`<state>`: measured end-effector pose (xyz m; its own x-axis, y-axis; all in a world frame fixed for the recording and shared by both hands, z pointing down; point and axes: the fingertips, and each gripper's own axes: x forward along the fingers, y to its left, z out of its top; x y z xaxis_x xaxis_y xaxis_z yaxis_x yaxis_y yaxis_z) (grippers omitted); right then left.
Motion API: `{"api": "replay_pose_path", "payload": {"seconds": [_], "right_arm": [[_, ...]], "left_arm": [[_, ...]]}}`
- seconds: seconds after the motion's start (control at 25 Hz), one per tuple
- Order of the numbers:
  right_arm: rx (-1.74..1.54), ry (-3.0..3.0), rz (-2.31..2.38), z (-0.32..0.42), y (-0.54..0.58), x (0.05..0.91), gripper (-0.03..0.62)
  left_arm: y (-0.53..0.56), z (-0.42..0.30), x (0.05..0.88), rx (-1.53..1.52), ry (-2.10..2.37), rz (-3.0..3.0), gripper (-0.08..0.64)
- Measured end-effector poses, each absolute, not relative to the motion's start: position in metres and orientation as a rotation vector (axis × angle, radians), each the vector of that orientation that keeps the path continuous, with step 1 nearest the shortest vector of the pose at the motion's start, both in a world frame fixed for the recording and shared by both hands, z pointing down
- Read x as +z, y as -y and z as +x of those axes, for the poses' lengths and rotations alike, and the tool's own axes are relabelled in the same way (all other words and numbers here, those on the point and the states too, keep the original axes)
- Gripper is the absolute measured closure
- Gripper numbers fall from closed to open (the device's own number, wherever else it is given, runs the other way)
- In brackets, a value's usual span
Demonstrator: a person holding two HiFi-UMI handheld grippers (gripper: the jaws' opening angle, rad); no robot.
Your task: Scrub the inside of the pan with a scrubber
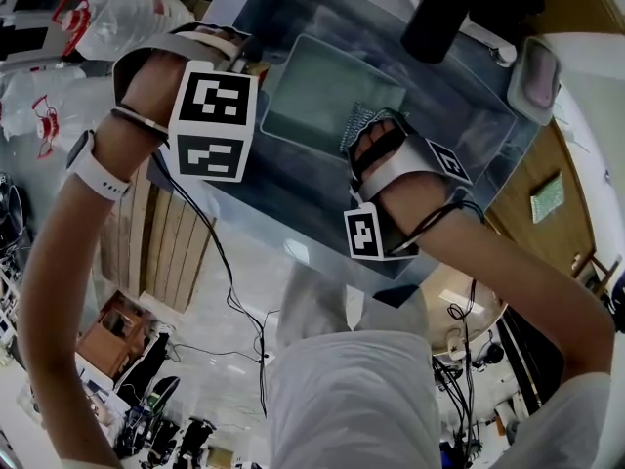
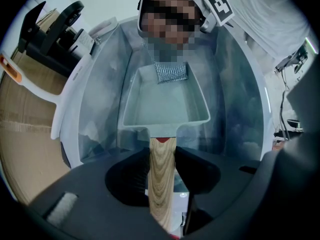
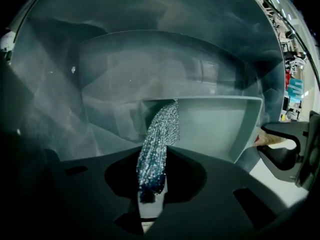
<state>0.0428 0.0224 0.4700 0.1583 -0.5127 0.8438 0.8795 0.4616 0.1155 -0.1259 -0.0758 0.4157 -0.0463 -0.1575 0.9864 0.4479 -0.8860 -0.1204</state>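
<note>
The left gripper (image 2: 162,181) has its fingers clamped on either side of the pan's wooden handle (image 2: 162,169), close behind the red band where the handle joins the pan. Beyond the handle, the pan (image 2: 165,106), rectangular and pale grey-green, sits inside a translucent grey basin (image 2: 235,84) with its open side up. At the end of the pan opposite the handle, a silvery mesh scrubber (image 2: 171,72) lies against the pan's end wall, near the rim. The right gripper (image 3: 150,181) reaches down to that end of the pan, its fingers closed on the scrubber's lower end, so the mesh stretches from the fingers to the pan. The basin's walls rise around the pan on all sides.
</note>
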Motion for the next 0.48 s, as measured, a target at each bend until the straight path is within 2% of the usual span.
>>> {"api": "replay_pose_path", "payload": {"seconds": [0.48], "right_arm": [[-1.025,0.938,-0.506,0.064,-0.029,0.460,0.534]], "left_arm": [[0.076,-0.126,0.416,-2.012,0.306,-1.794,0.402]]}}
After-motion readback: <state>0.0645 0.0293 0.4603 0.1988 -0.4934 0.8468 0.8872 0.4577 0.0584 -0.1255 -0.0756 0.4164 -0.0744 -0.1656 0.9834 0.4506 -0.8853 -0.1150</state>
